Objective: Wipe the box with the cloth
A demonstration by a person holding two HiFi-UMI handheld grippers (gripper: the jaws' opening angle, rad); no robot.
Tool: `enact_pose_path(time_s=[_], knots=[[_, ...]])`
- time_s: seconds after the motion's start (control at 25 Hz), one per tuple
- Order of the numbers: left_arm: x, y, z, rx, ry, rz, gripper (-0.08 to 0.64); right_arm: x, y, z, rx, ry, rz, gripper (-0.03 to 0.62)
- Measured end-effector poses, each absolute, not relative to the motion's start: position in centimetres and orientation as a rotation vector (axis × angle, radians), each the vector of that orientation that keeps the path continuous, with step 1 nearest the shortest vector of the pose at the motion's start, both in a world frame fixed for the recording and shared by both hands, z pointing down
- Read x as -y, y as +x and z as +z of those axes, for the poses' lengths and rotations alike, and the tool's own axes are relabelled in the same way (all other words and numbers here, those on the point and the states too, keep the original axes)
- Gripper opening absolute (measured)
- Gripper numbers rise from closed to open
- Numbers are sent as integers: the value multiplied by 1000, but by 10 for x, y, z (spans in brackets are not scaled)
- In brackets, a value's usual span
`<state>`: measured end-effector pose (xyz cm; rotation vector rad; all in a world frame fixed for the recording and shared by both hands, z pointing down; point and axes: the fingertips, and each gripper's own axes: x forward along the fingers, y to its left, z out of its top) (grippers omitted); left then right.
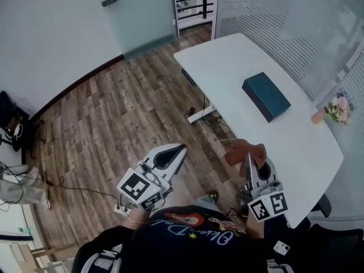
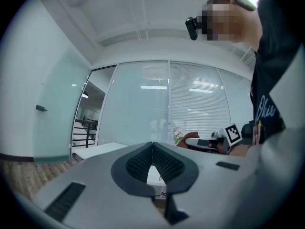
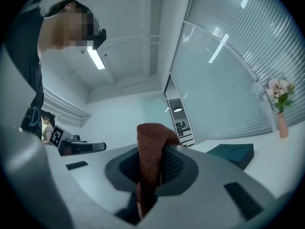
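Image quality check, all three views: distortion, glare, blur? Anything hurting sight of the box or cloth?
Head view: even light, no glare, box sharp on the white table, whose edges bow. Left gripper view: strong fisheye, black corners, lamp reflections on the glass wall. Right gripper view: same fisheye, bright ceiling lamp, cloth crisp between the jaws, box readable.

The cloth (image 3: 150, 149) looks coarse and woven, the box (image 1: 266, 95) matt and smooth, the bench (image 1: 227, 67) smooth white, the floor (image 1: 114, 118) grainy wood planks.
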<state>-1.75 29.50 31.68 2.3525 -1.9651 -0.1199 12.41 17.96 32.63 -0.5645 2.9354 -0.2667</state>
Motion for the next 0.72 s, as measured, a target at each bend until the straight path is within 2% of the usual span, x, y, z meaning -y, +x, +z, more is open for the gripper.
enact_pose_path(time_s=[0.72], knots=[[-122, 40, 323, 1747, 2508, -85, 5, -38, 195, 344, -2865, -776, -299, 41]])
